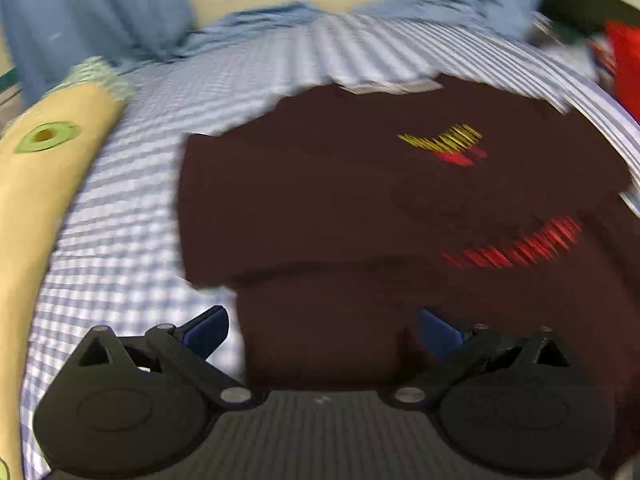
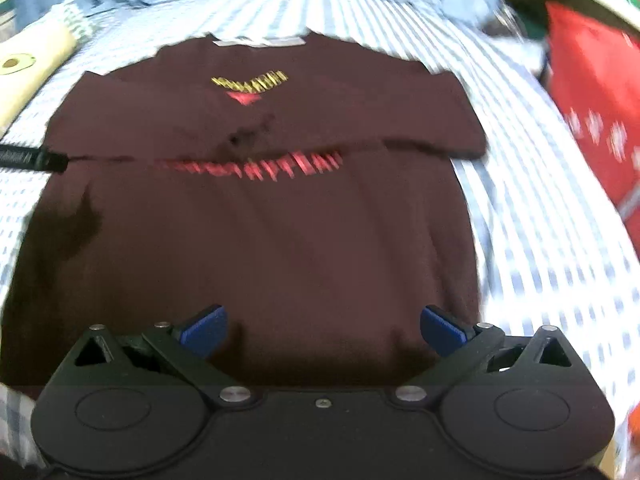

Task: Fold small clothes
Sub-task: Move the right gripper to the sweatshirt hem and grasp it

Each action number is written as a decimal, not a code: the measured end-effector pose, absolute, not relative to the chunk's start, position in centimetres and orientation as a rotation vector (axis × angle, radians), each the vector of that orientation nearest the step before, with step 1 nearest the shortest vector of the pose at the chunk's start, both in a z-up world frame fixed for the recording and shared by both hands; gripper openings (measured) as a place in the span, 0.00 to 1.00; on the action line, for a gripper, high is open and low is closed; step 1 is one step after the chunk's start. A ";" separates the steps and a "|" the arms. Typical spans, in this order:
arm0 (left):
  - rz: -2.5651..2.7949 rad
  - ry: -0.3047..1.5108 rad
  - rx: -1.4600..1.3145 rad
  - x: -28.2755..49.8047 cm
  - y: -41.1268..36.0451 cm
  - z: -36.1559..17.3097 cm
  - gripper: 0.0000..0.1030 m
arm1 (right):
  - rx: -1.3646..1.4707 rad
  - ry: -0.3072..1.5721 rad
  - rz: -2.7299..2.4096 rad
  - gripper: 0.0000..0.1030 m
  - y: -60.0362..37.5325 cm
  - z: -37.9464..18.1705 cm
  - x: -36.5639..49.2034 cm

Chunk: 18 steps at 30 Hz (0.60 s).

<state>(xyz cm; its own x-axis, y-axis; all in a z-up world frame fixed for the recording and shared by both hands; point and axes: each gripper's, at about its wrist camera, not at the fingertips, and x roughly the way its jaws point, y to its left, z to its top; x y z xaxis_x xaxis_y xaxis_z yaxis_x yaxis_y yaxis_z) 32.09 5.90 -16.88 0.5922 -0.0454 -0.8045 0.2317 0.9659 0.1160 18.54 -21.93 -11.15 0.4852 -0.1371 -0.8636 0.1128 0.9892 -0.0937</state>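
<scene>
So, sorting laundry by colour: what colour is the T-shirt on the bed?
Dark maroon T-shirt, with yellow and red print; the right wrist view shows it best.

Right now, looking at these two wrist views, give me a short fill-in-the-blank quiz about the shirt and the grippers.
1. The dark maroon shirt lies flat on a blue-and-white ____ sheet.
2. The upper print on the shirt is ____, above a red one.
3. The right gripper has its jaws ____, with nothing held.
4. The left gripper has blue pads standing wide ____.

Missing words: striped; yellow; open; apart
</scene>
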 end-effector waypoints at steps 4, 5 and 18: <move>-0.217 0.931 0.281 28.3 2.2 -18.0 0.99 | -0.024 1.082 -0.192 1.00 -24.5 -12.5 15.8; -0.222 0.932 0.285 27.5 1.5 -18.1 0.99 | -0.064 1.077 -0.187 1.00 -24.8 -12.8 15.3; -0.143 0.977 0.277 17.9 -2.2 -19.3 0.99 | -0.306 1.060 0.104 1.00 -27.9 -14.0 11.4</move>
